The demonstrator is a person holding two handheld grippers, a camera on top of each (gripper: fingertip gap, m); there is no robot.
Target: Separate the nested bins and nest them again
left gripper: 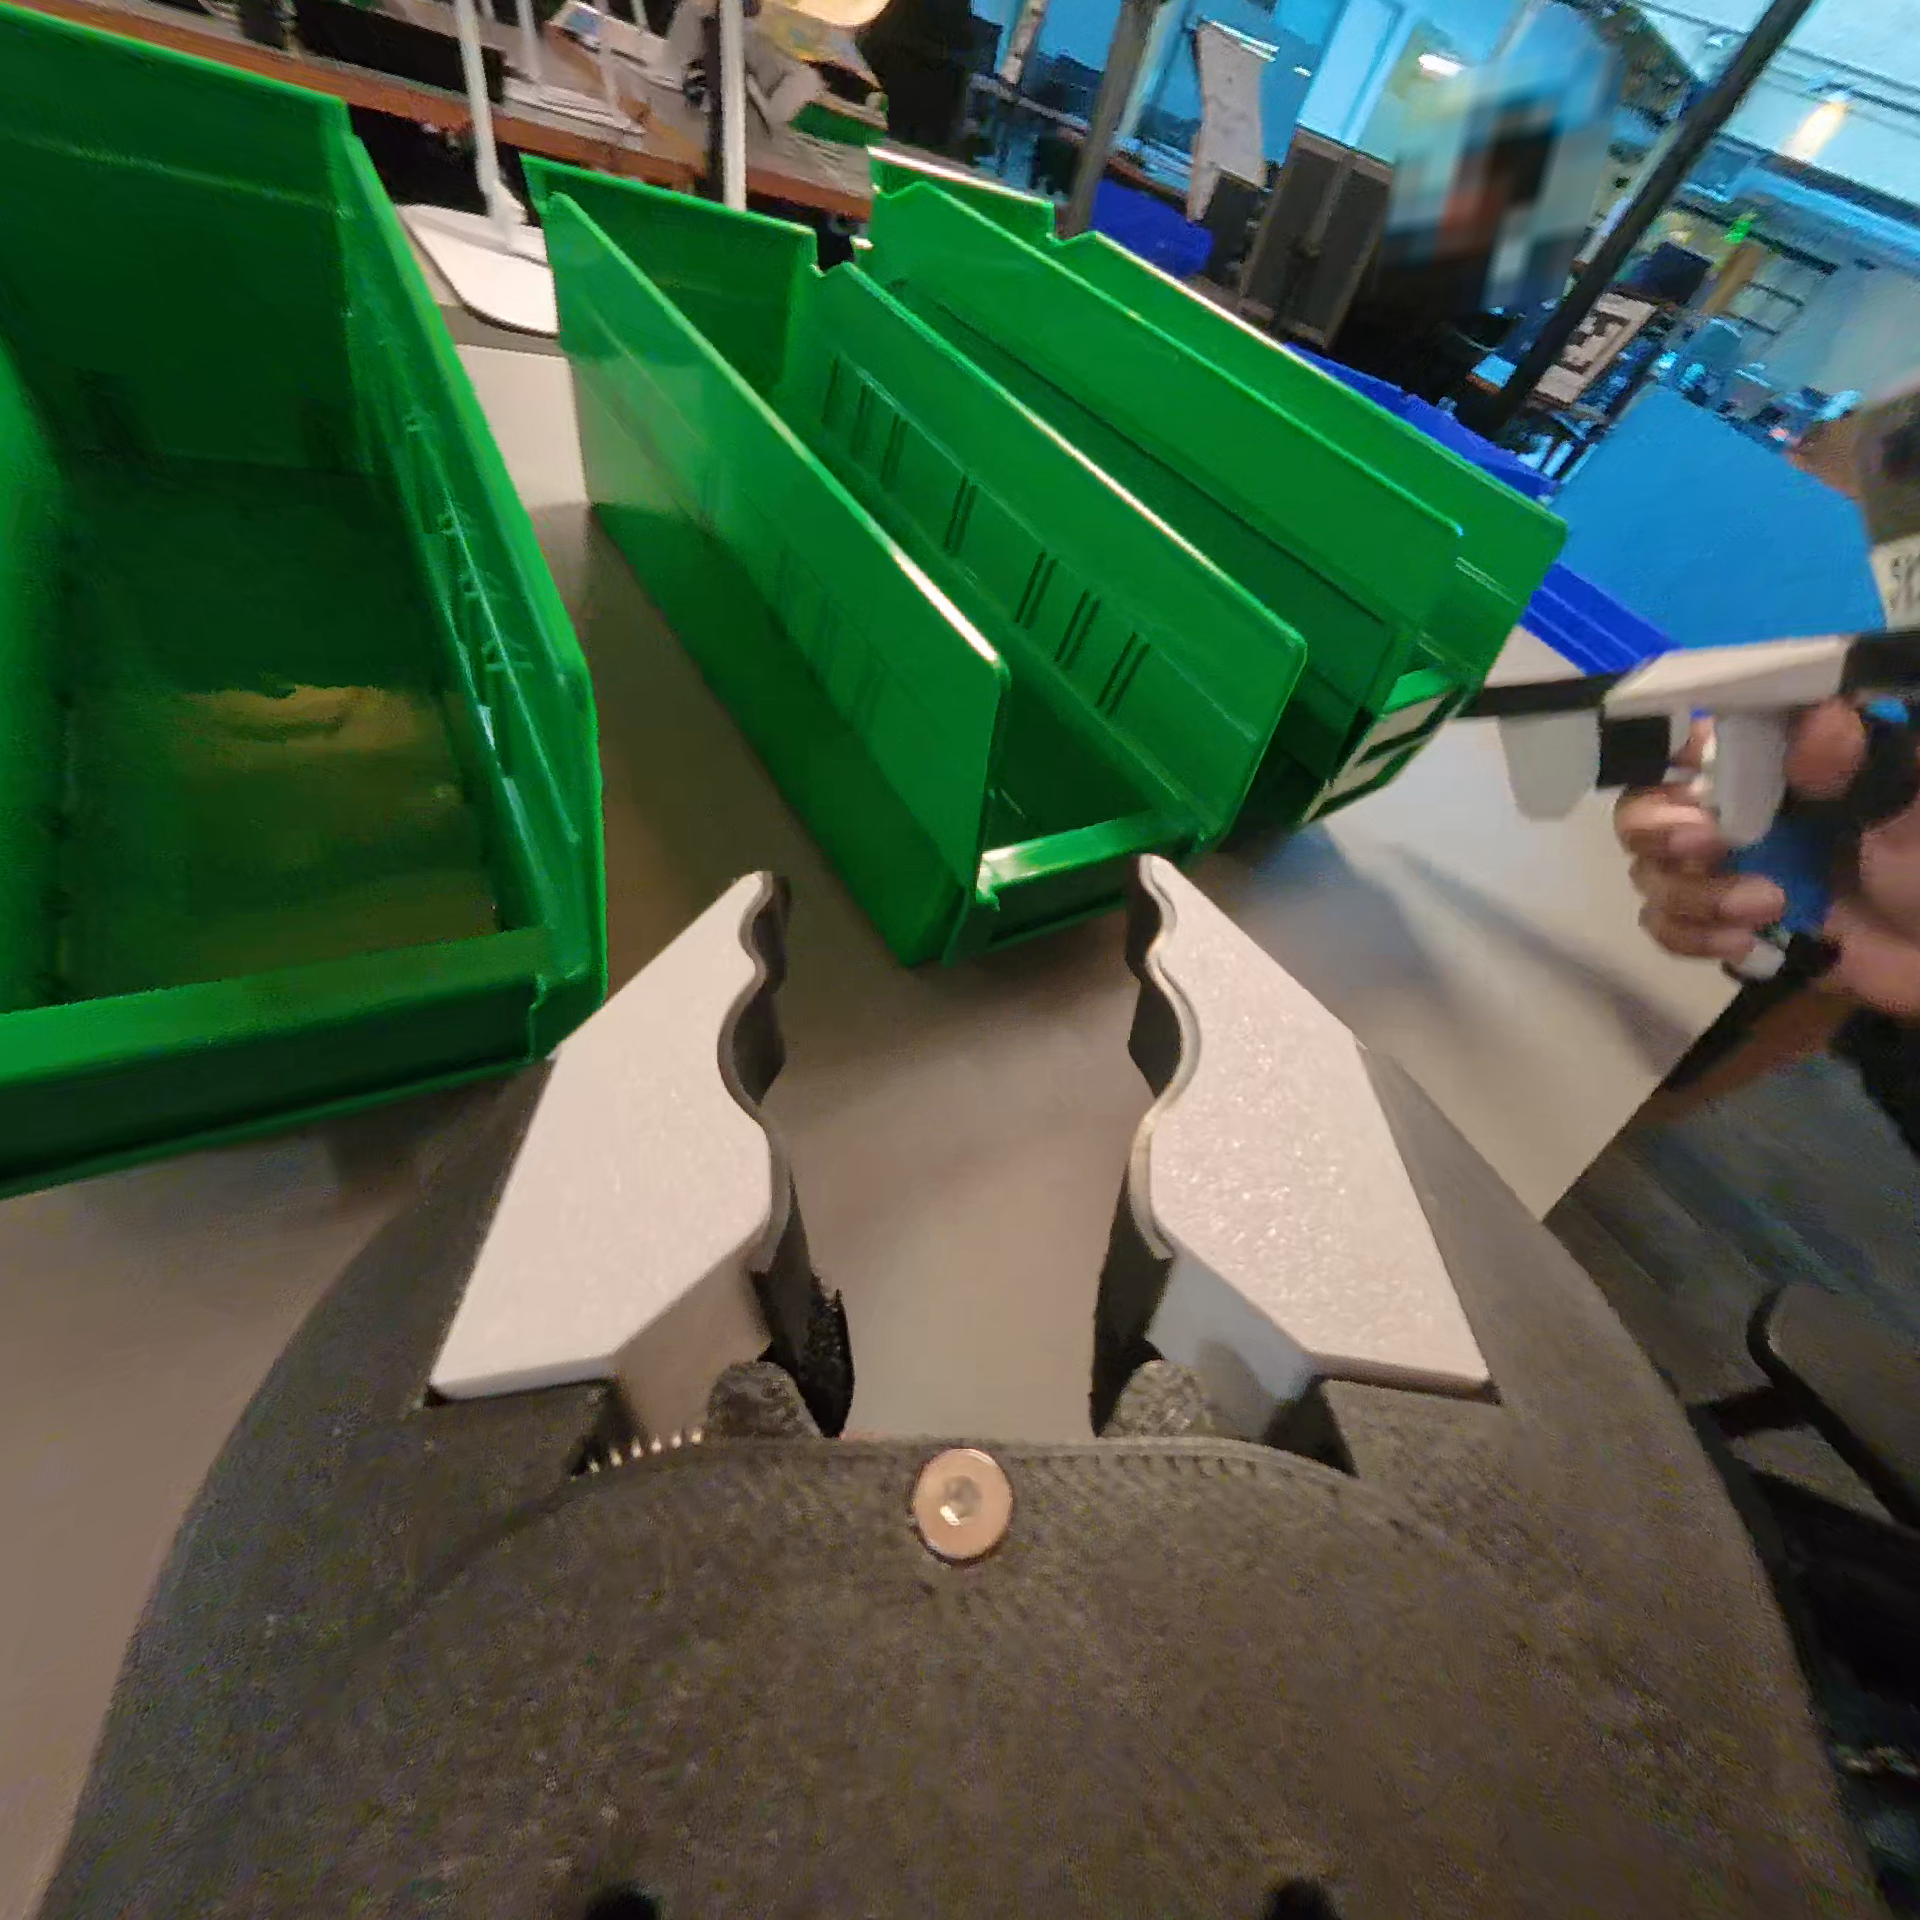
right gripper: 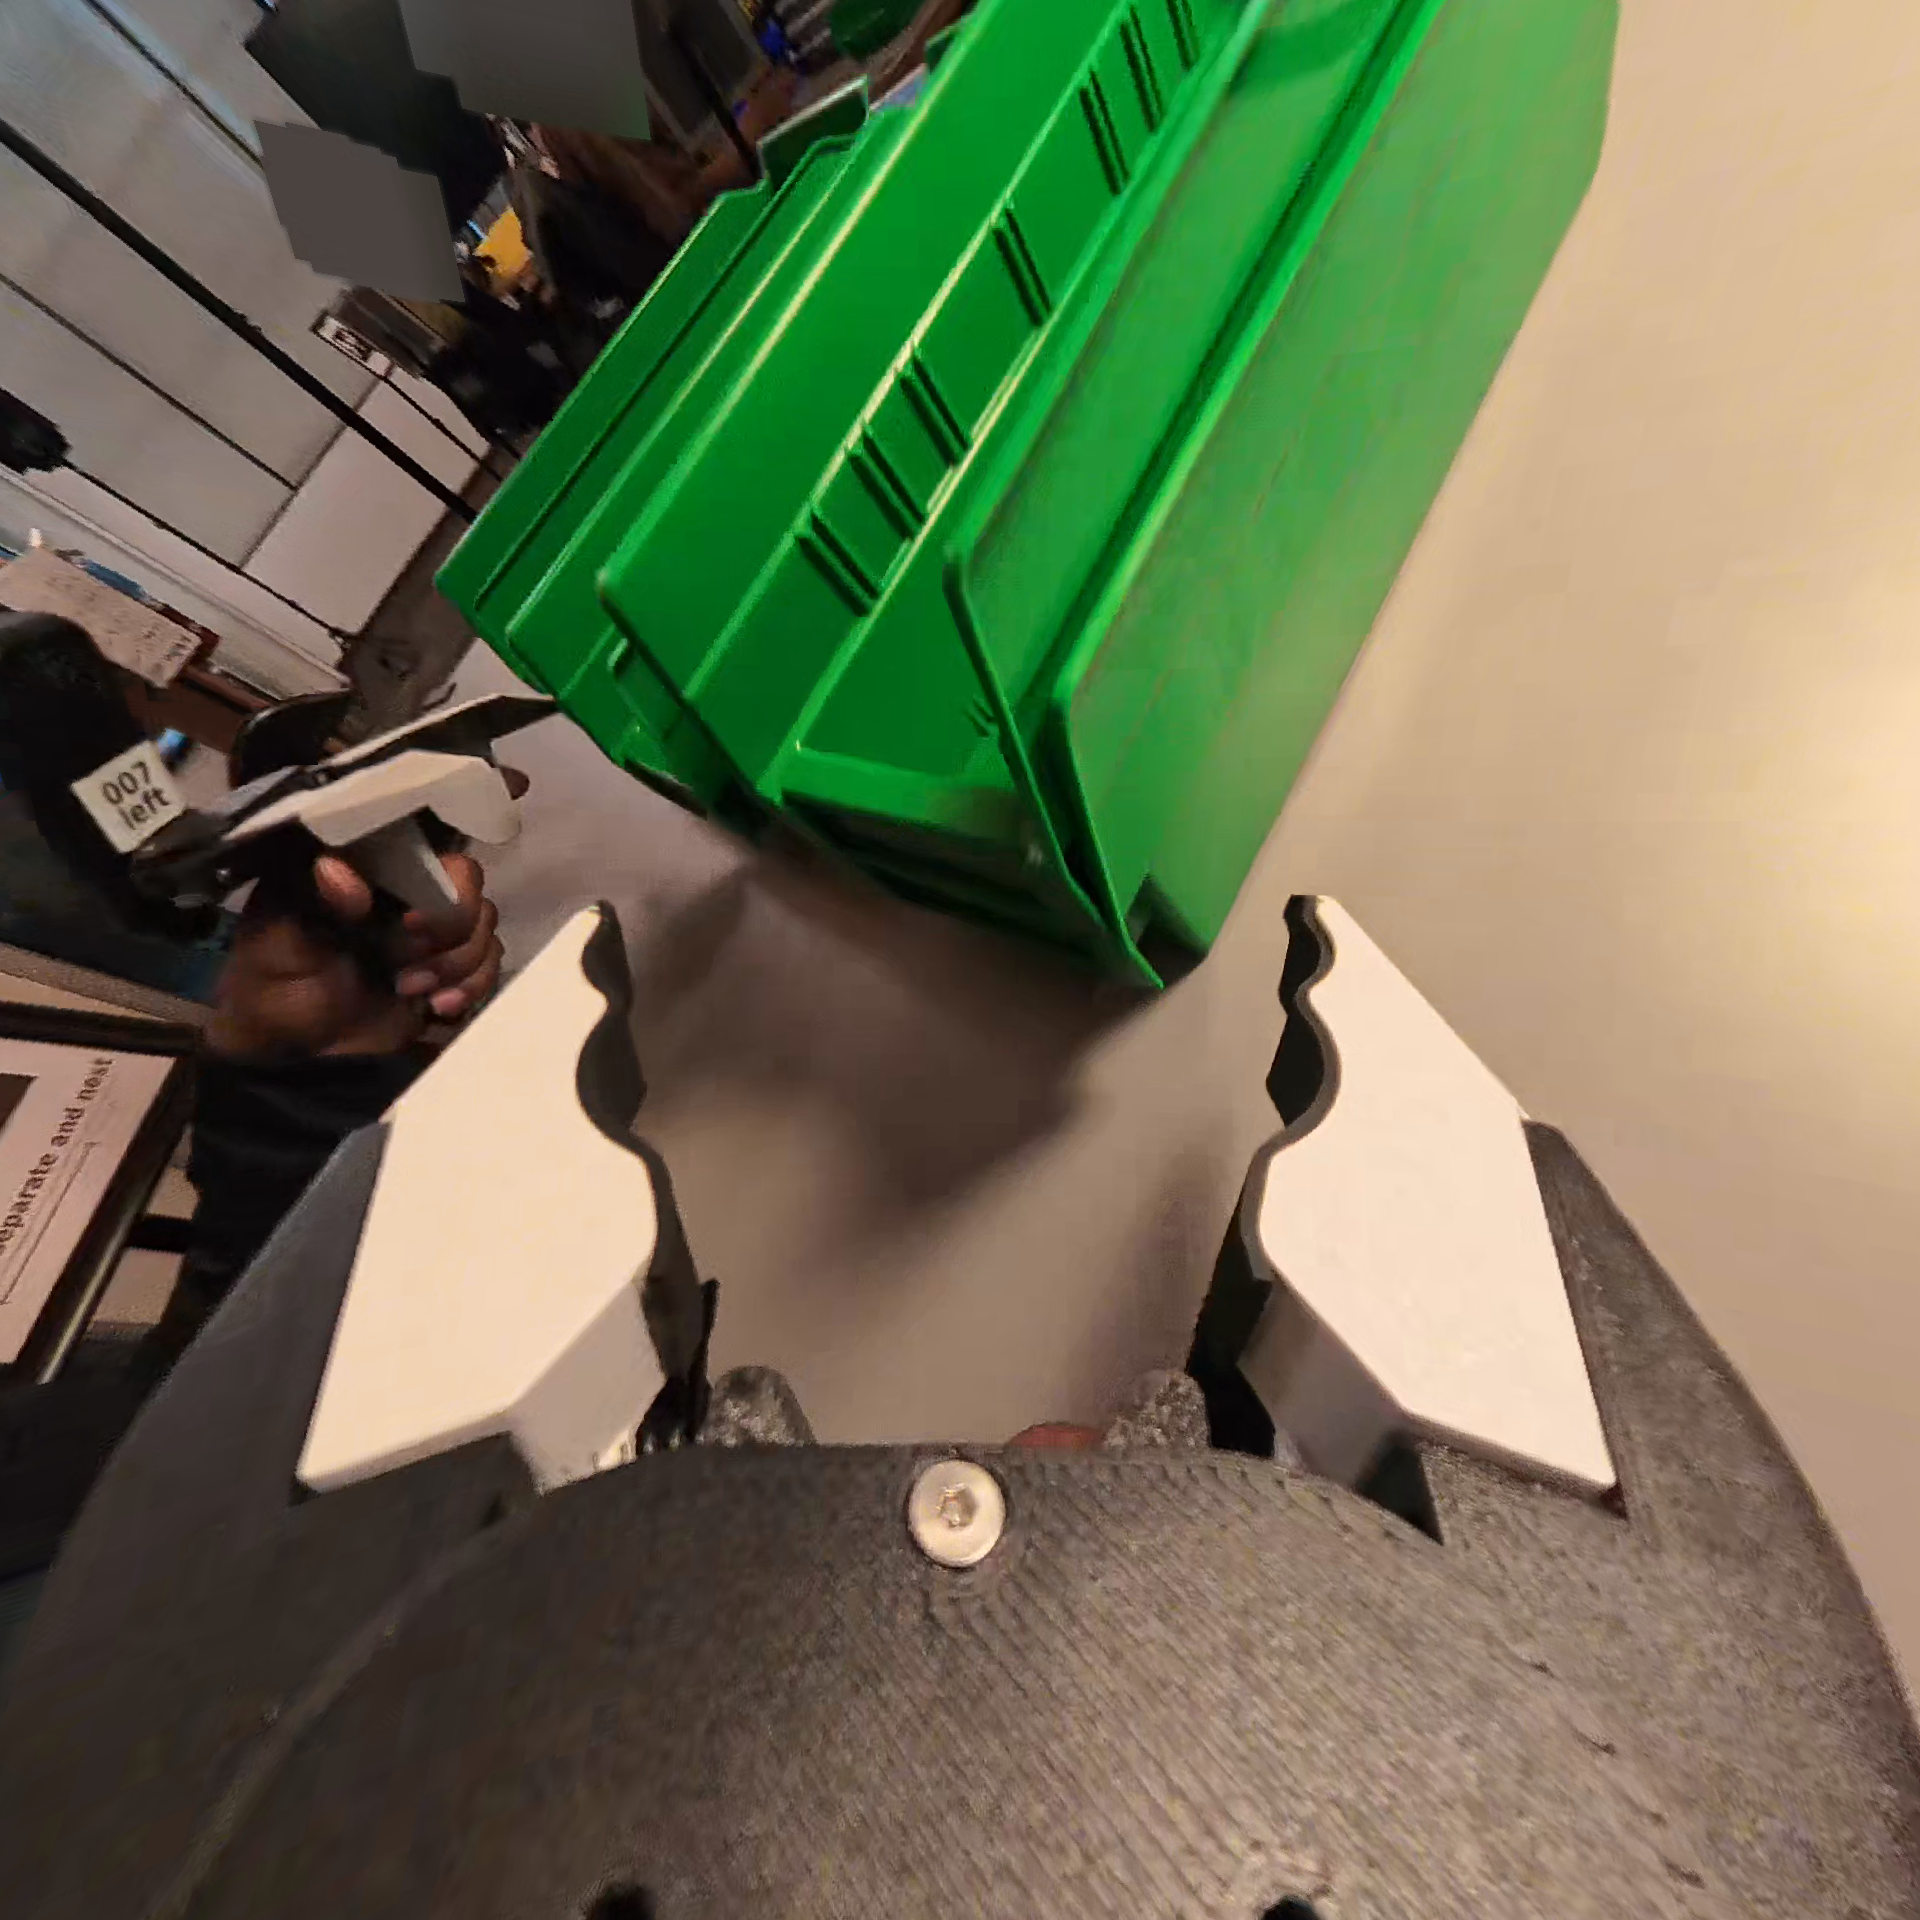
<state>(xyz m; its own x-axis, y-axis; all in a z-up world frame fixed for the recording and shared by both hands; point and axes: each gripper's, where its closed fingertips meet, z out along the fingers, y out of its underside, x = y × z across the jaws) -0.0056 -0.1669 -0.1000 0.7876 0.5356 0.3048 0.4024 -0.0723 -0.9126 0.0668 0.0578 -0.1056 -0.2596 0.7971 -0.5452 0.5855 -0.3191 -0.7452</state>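
You've got one green bin (left gripper: 260, 623) already on its own, sitting wide and open at the left edge of the left wrist view. The rest are not apart yet: the narrow green bins (left gripper: 1039, 582) run up the middle of that frame toward the upper right as a nested stack, walls overlapping, resting on the grey table (left gripper: 935, 1091). From the right wrist view that same stack (right gripper: 1039, 499) fills the upper centre. So by my read you're early in the separating half, and all the re-nesting is ahead of you.

Now your claws. Your left gripper (left gripper: 956, 894) is spread partway, with bare table between the fingers; the near end of the stack lies just beyond the tips, and I can't say the right tip touches it. Your right gripper (right gripper: 945, 914) is spread wide, gripping nothing, the stack's corner just ahead.
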